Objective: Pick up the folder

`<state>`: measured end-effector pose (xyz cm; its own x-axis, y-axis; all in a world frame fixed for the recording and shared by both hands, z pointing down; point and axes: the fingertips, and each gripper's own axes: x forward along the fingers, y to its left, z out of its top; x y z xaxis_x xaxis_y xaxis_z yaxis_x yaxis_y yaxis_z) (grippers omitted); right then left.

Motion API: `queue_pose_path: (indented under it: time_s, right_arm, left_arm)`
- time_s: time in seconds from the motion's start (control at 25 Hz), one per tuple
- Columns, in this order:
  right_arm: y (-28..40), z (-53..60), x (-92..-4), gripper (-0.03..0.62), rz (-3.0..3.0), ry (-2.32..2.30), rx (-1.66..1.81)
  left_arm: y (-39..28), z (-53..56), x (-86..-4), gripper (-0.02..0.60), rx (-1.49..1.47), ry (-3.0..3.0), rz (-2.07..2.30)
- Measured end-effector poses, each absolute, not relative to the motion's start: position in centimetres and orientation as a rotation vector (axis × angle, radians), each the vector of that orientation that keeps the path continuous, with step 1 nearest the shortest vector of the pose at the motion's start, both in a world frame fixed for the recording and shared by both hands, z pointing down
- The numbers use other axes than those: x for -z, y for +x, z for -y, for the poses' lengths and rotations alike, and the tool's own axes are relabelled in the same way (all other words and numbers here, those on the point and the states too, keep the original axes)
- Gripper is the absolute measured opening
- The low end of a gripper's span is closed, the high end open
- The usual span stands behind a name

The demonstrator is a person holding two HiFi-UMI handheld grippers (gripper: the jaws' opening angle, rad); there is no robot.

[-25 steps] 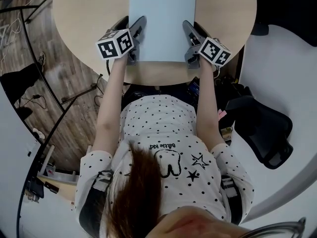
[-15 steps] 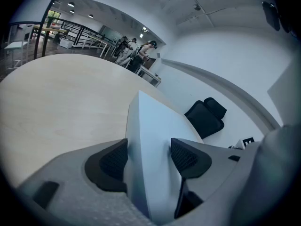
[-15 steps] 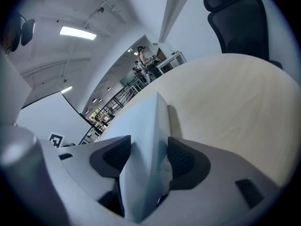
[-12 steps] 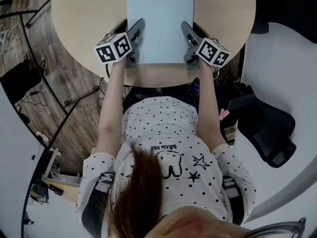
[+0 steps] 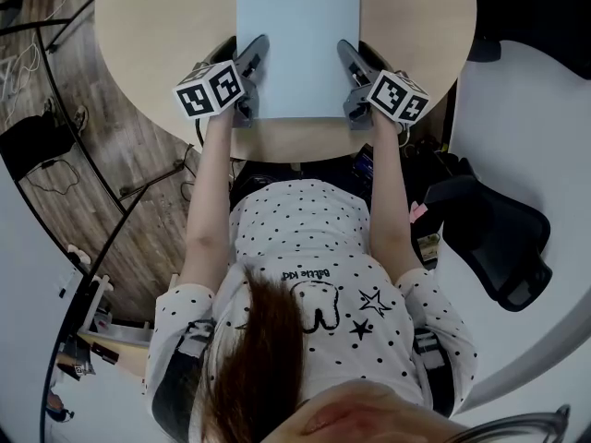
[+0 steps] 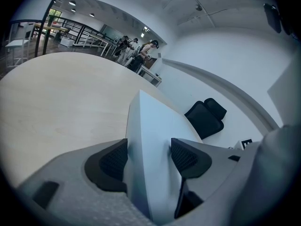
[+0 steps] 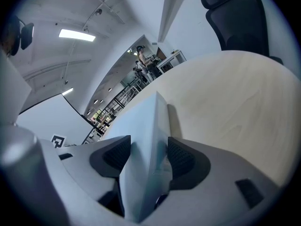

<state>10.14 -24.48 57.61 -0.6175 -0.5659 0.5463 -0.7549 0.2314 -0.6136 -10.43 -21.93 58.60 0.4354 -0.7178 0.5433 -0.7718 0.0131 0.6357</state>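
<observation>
A pale blue folder [image 5: 297,44] lies flat on the round wooden table [image 5: 157,26], its near edge towards me. My left gripper [image 5: 251,63] sits at the folder's left edge and my right gripper [image 5: 349,63] at its right edge, both near the front corners. In the left gripper view the folder [image 6: 150,135] fills the gap of the gripper [image 6: 149,154], with both dark pads against it. The right gripper view shows the same: the folder [image 7: 148,121] stands between the pads of the gripper [image 7: 149,155], which press on both sides.
The table's front rim [image 5: 295,150] lies just beyond the person's body. A black office chair [image 5: 499,238] stands at the right, on a white floor area. Cables and stand legs [image 5: 55,155] cross the wooden floor on the left. People stand far off in the room [image 6: 136,48].
</observation>
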Motion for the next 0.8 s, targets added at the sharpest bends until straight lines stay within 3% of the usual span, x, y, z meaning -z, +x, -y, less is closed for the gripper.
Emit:
queue_pose_path:
  time_s: [0.8]
  right_arm:
    - [9.82,24.43,-57.43,0.238,2.297,1.246,-1.302]
  left_arm:
    - [-10.65,21.82,-58.46,0.282,-0.065,1.720,1.294]
